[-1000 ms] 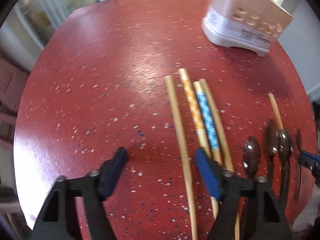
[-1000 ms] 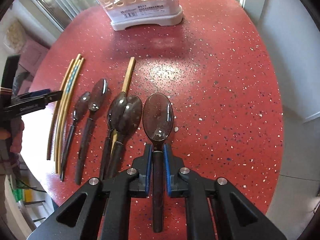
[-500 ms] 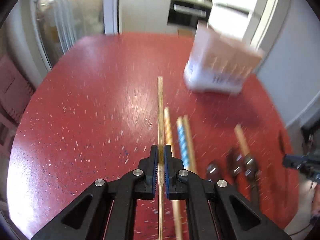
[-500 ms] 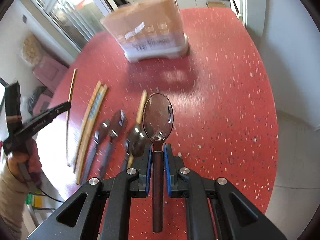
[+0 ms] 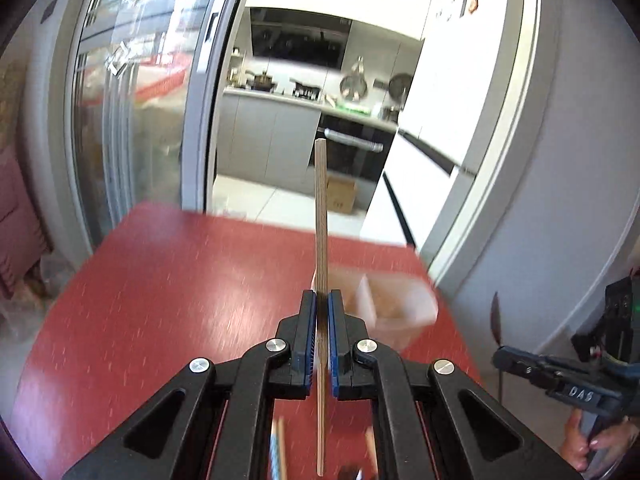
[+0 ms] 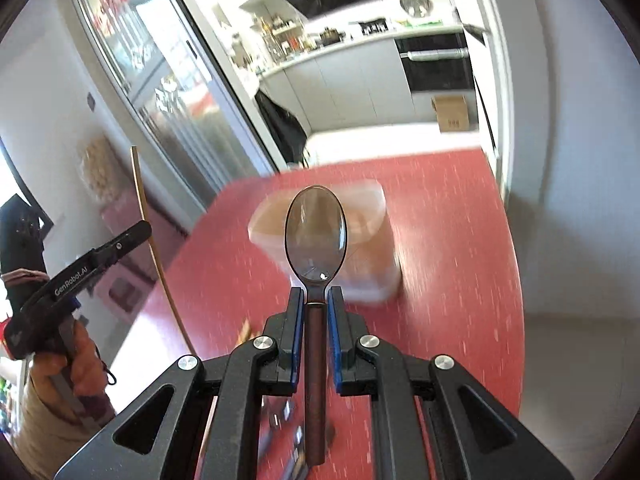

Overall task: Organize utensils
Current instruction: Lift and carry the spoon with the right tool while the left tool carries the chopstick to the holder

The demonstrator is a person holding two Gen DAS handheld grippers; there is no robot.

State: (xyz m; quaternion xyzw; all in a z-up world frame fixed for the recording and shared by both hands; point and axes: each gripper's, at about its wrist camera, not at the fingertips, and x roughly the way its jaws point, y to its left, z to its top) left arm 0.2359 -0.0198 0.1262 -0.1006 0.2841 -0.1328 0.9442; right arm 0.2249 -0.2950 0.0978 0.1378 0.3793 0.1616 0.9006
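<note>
Left gripper point(image 5: 322, 304) clamped on a plain pale wooden chopstick point(image 5: 321, 216), held upright. Right gripper point(image 6: 314, 300) clamped on a dark brown glossy spoon point(image 6: 315, 232), bowl up.

Both sit above the red speckled table point(image 5: 180, 280), near the blurred translucent holder w/ white base point(image 6: 372, 248).

Risks: chopstick pinched at a thin mid-shaft pt, could pivot or slip when tipped; either utensil may miss a slot or nudge the holder over.

Vs 0.5 s ago: both grippers raised and pitched up, kitchen now fills view, holder closer.
</note>
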